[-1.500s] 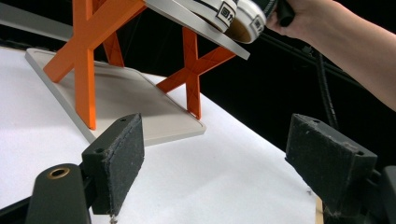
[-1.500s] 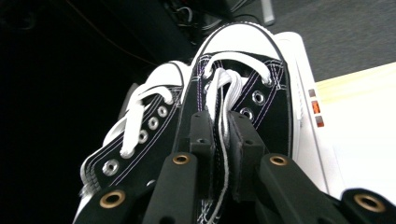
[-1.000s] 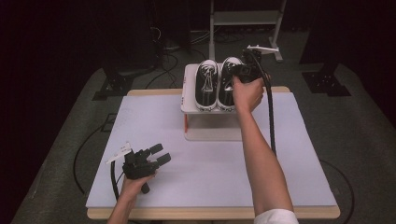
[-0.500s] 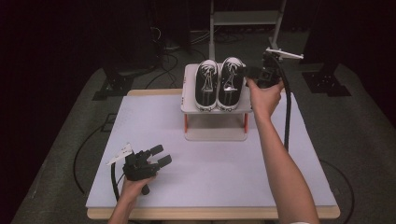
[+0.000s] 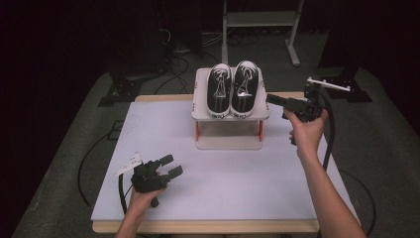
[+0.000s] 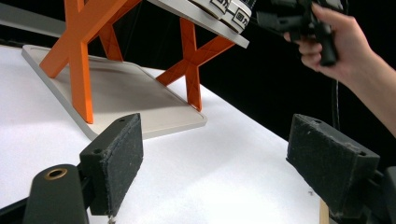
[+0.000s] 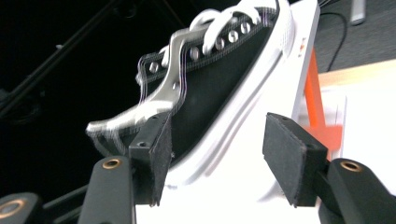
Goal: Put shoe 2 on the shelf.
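While a pair of black canvas lace-up sneakers with white rubber soles (image 5: 232, 89) is sitting side by side on the top shelf of a small white rack with orange X-shaped legs (image 5: 229, 144), the right gripper (image 5: 275, 99) is hovering just off that shelf's right edge, its jaws standing wide with nothing between them. Those jaws are pointing leftward at the nearer, right-hand shoe, whose long axis is running away from the person, so the approach is coming broadside; the right hand is plainly the nearer one. Resting low on the white table sheet (image 5: 247, 188) near the front-left corner, well apart from the rack, the left gripper (image 5: 168, 166) is also sitting wide and empty.

From its own camera, the right gripper (image 7: 215, 163) is framing the sneaker's side wall and sole between its pads, which the high view is leaving unclear. Looking up from the table, the left gripper view is revealing the orange legs and the bare lower shelf.
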